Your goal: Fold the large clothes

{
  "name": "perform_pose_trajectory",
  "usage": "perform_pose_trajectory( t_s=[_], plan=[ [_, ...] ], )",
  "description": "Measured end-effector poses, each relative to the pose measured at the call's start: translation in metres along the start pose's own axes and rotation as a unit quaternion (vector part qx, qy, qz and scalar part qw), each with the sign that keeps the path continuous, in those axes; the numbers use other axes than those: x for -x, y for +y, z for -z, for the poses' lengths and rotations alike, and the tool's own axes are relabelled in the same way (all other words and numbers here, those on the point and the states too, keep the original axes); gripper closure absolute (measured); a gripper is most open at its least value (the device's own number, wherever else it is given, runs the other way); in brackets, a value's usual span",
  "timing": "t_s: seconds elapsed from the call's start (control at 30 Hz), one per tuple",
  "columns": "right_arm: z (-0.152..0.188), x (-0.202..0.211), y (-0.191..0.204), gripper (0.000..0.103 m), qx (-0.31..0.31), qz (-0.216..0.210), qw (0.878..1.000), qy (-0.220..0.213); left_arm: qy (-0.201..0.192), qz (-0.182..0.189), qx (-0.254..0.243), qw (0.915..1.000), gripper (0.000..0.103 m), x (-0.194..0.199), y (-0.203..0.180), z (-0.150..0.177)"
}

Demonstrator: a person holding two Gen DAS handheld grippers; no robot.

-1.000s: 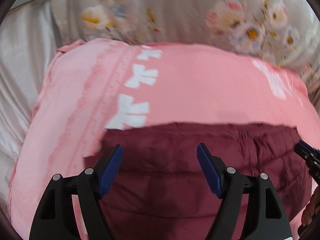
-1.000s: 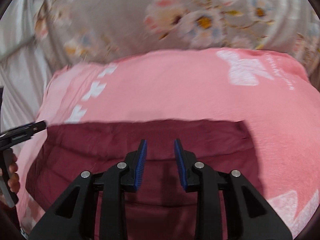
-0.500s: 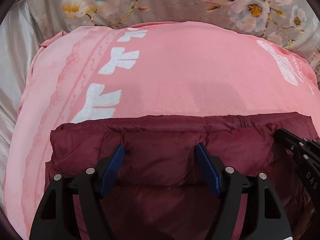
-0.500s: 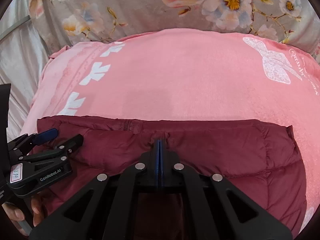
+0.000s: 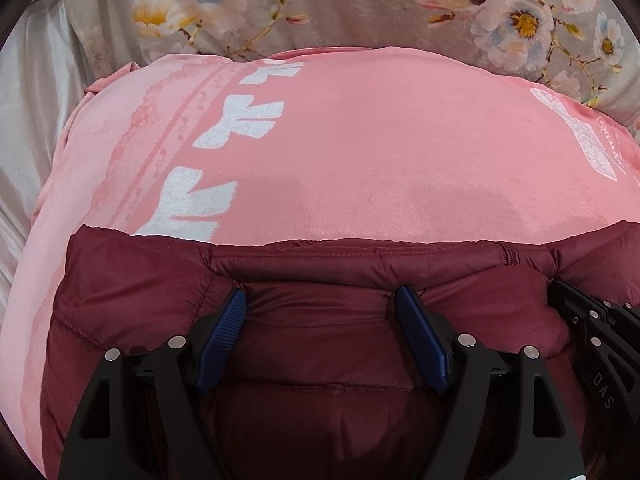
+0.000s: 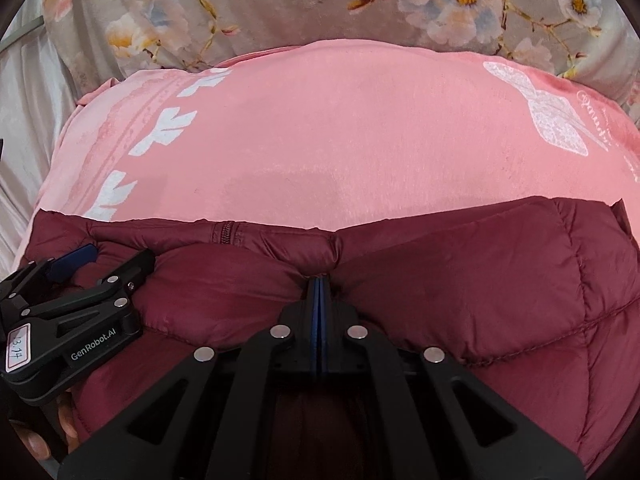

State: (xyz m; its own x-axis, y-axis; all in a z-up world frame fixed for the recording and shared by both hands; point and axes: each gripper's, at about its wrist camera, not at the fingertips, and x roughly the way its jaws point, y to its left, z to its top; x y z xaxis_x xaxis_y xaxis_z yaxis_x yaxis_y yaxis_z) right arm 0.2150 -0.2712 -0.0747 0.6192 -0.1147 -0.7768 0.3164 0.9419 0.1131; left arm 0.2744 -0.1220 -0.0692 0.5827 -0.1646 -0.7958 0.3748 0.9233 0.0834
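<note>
item: maroon quilted puffer jacket (image 5: 320,360), lying on a pink blanket (image 5: 360,152) with white bow and leaf prints; the jacket fills the near part of both views, its far edge running straight across the blanket, a zipper end (image 6: 225,233) visible along that edge. beyond the blanket: a grey floral bedsheet (image 5: 360,4); to the left, pale satin fabric (image 5: 24,120). left gripper (image 5: 320,300): black frame, blue ribbed pads, jaws standing wide apart over the jacket near its far edge, tips pressing into the padded cloth, nothing clamped between them; the same gripper shows in the right wrist view at lower left (image 6: 100,260), jaws apart, one blue pad visible, body marked "genrobot.ai" with a small white label, fingers of the person's hand (image 6: 60,424) seen below it. right gripper (image 6: 319,280): jaws together, blue pads meeting face to face and pinching a gathered fold of the jacket just behind its far edge, with puckers radiating from the pinch; it appears in the left wrist view at the right margin (image 5: 560,292), resting on the jacket, its jaw state not readable from that angle. the two grippers sit side by side on the same edge of the garment, near each other.
</note>
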Motion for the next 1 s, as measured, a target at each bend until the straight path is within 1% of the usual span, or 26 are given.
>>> perform_pose_trajectory(
  t_s=[0.13,0.53,0.67,0.7,0.73,0.8,0.83,0.87,0.93,0.97,1.0],
  plan=[
    [0.0,-0.001,0.002,0.103,0.007,0.009,1.0,-0.005,-0.003,-0.008,-0.004,1.0,0.026,-0.002,-0.002,0.001],
    [0.0,-0.003,-0.001,0.103,-0.01,-0.006,1.0,-0.007,-0.005,-0.022,-0.012,0.9997,0.024,-0.006,-0.005,0.001],
    [-0.001,0.0,-0.009,0.103,-0.028,-0.03,0.999,-0.008,-0.005,-0.023,-0.01,0.9997,0.022,-0.005,-0.004,0.0],
    [-0.002,0.005,-0.015,0.103,-0.041,-0.043,0.998,-0.01,-0.004,-0.019,-0.009,0.9998,0.022,-0.004,-0.003,0.0],
    [-0.002,0.012,-0.021,0.103,-0.049,-0.046,0.998,-0.015,-0.004,-0.008,-0.006,0.9999,0.023,0.0,0.001,-0.001],
    [-0.005,0.041,-0.041,0.103,-0.06,-0.032,0.997,-0.046,-0.004,0.021,0.007,0.9997,0.023,0.014,0.014,-0.001],
    [-0.006,0.052,-0.049,0.102,-0.064,-0.024,0.996,-0.057,-0.013,0.036,0.029,0.9988,0.023,0.027,0.03,-0.003],
    [-0.008,0.062,-0.062,0.102,-0.072,-0.014,0.995,-0.065,-0.019,0.042,0.041,0.9981,0.023,0.035,0.039,-0.005],
    [-0.012,0.073,-0.092,0.1,-0.095,0.005,0.993,-0.067,-0.029,0.041,0.068,0.9965,0.023,0.049,0.063,-0.012],
    [-0.012,0.075,-0.104,0.1,-0.102,0.022,0.992,-0.066,-0.03,0.036,0.074,0.9962,0.023,0.052,0.073,-0.017],
    [-0.012,0.073,-0.117,0.1,-0.106,0.047,0.991,-0.061,-0.031,0.022,0.077,0.9963,0.023,0.053,0.084,-0.021]
  ],
)
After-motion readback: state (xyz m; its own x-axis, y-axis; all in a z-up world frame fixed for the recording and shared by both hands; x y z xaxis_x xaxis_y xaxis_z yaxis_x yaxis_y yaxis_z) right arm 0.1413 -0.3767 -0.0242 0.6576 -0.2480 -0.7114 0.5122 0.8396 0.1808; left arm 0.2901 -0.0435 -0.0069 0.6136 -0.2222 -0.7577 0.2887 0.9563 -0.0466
